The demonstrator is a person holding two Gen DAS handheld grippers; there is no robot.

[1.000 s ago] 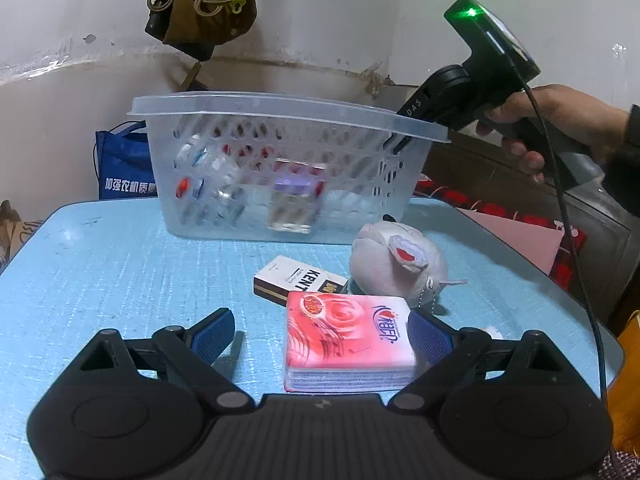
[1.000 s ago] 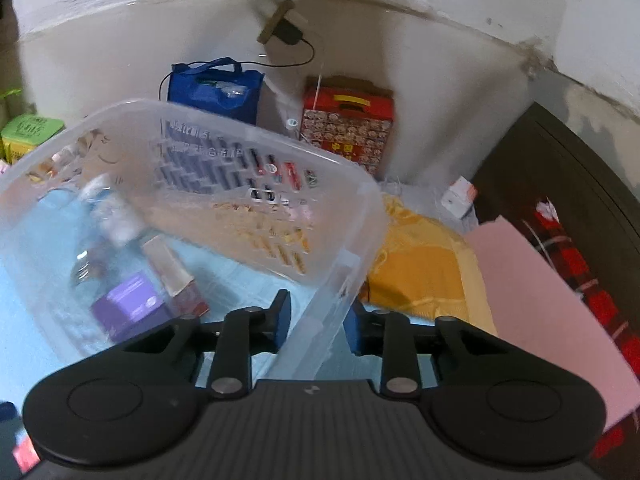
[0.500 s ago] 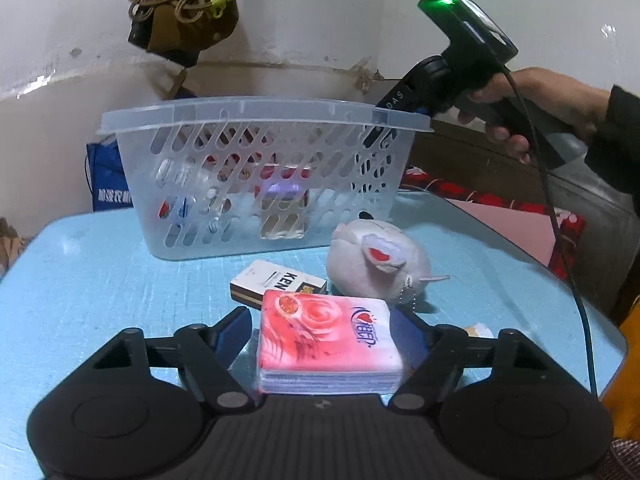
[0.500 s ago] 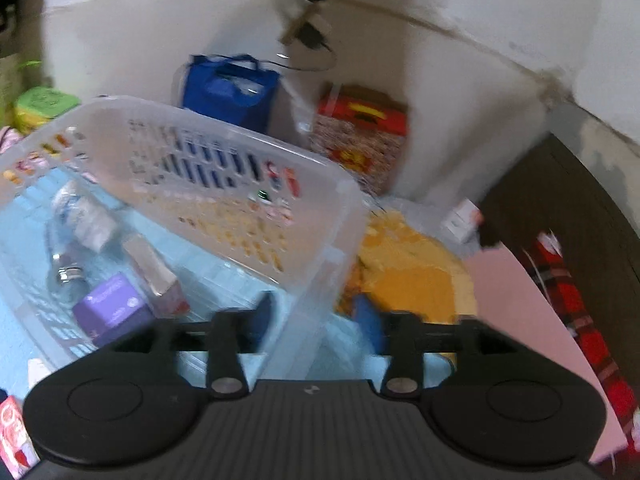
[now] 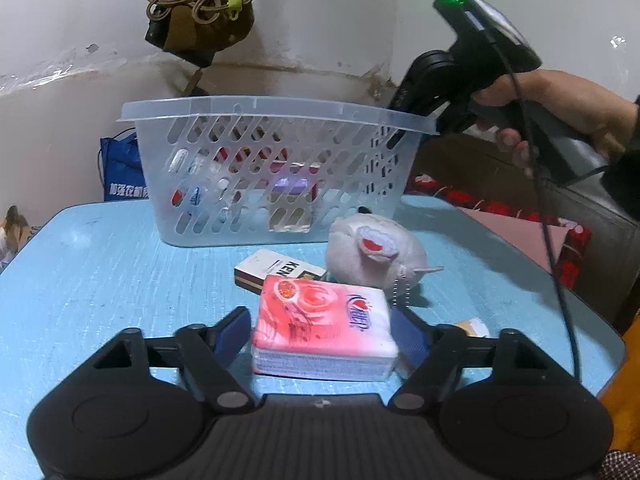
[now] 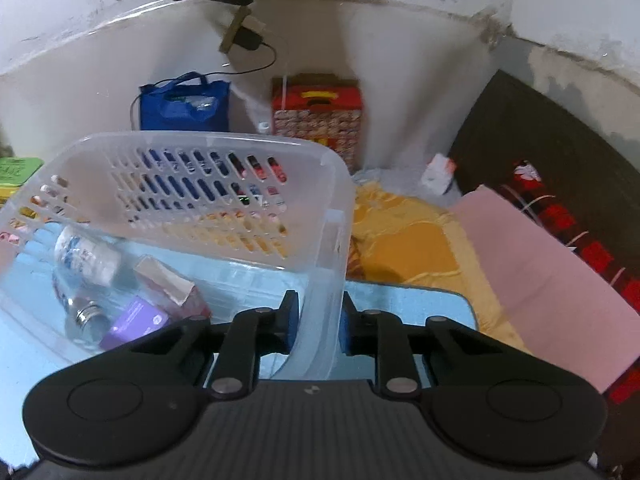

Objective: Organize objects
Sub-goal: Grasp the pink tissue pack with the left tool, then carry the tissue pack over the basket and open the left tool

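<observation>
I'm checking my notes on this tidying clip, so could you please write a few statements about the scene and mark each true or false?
1. The pink tissue pack lies between the fingers of the left gripper. True; its jaws have just been closing.
2. The right gripper straddles the basket wall at one end. True; its jaws have just been closing on that wall.
3. The basket is empty. False: a clear bottle and small boxes lie inside.
4. The plush toy sits inside the basket. False: it rests on the blue table in front of it.
5. The cigarette box lies on the table behind the tissue pack. True.
</observation>
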